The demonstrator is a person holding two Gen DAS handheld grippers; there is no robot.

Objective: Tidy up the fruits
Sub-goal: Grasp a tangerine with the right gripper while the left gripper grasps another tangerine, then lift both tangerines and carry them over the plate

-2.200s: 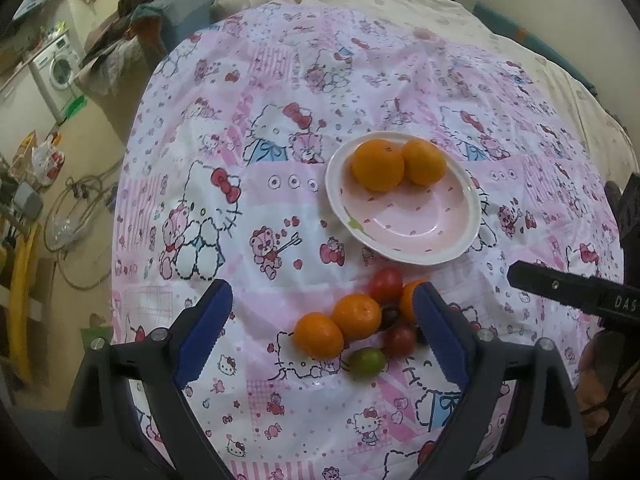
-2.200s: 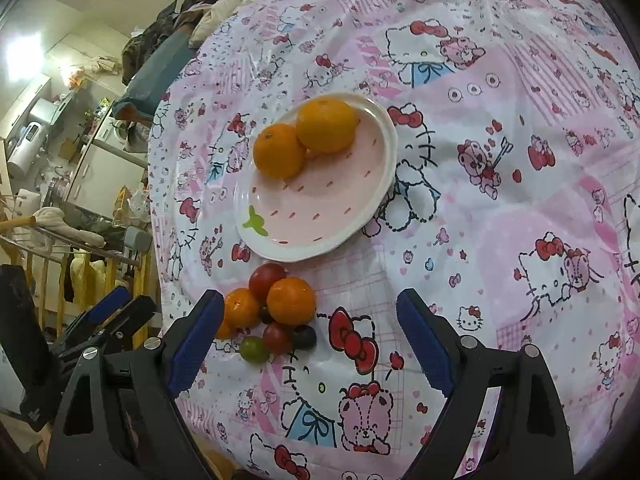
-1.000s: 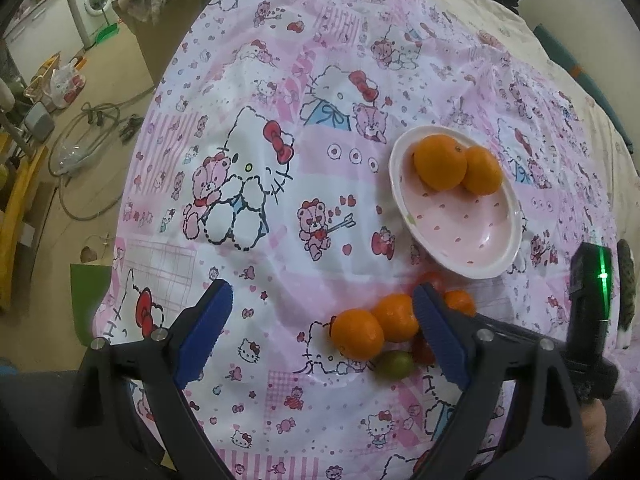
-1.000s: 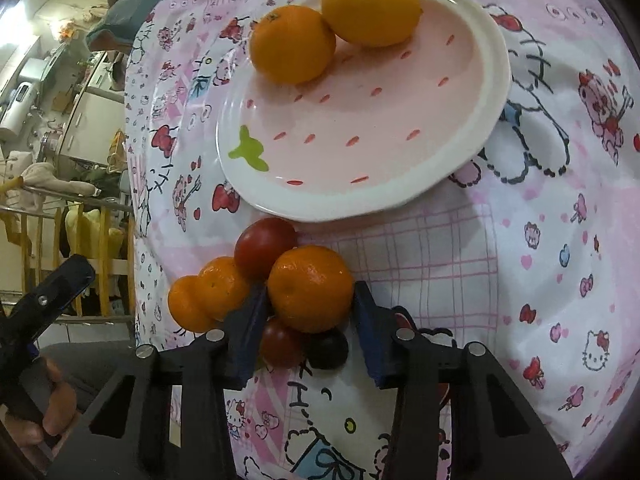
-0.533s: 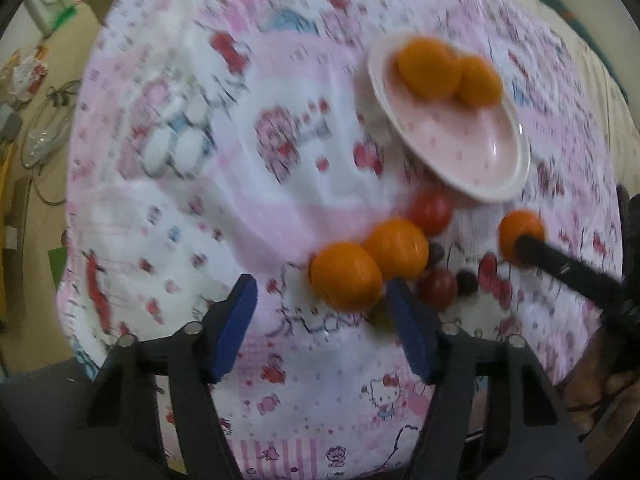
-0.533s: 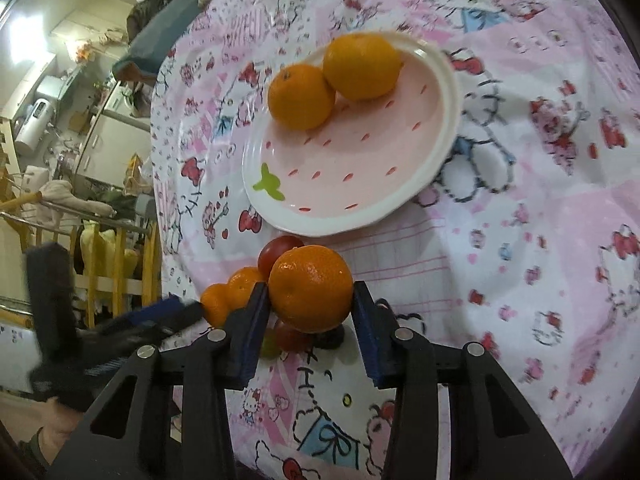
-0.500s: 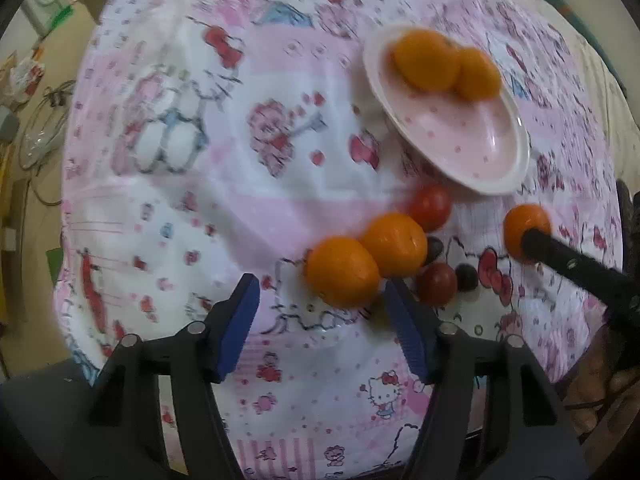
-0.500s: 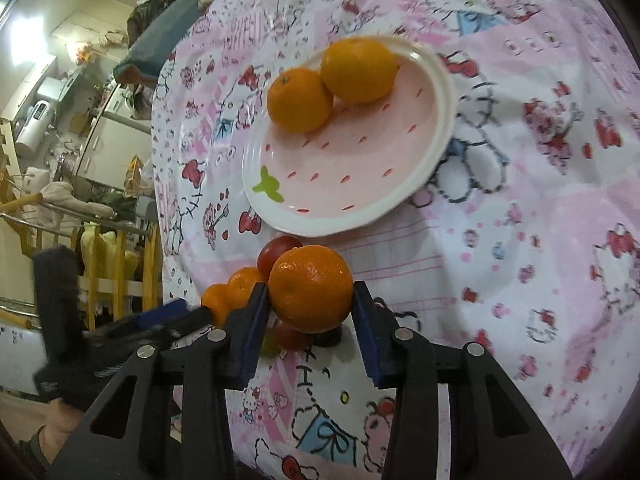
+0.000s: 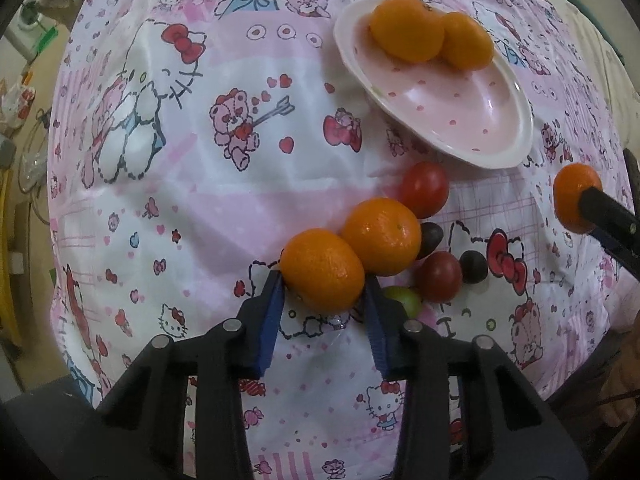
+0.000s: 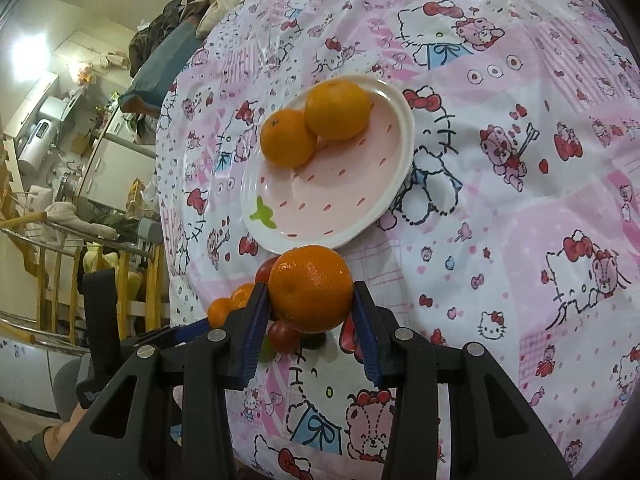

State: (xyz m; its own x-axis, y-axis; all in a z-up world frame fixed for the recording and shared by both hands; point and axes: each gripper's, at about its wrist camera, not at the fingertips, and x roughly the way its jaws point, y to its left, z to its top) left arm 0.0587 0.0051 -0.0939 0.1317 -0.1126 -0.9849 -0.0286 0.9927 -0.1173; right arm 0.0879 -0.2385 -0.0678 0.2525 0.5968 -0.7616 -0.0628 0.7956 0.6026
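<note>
Left tool (image 9: 323, 292): my blue jaws are closing on the nearest round orange mandarin (image 9: 322, 270), both pads against its sides; it sits on the pink cartoon-print cloth (image 9: 180, 184) over the worktop.
Right tool (image 10: 310, 306): my blue pads clamp a second round orange mandarin (image 10: 310, 288), held clear of the cloth, just before the near rim of the plate.
Plate: a pink oval ceramic plate with a white rim (image 10: 396, 188) holds two more orange mandarins (image 10: 316, 124), touching each other at its far end.
Loose fruit: a third orange mandarin (image 9: 382, 236) touches the one in my left tool; beside it lie two red cherry tomatoes (image 9: 425, 189), two dark grapes (image 9: 473, 266) and a green grape (image 9: 406, 300).
</note>
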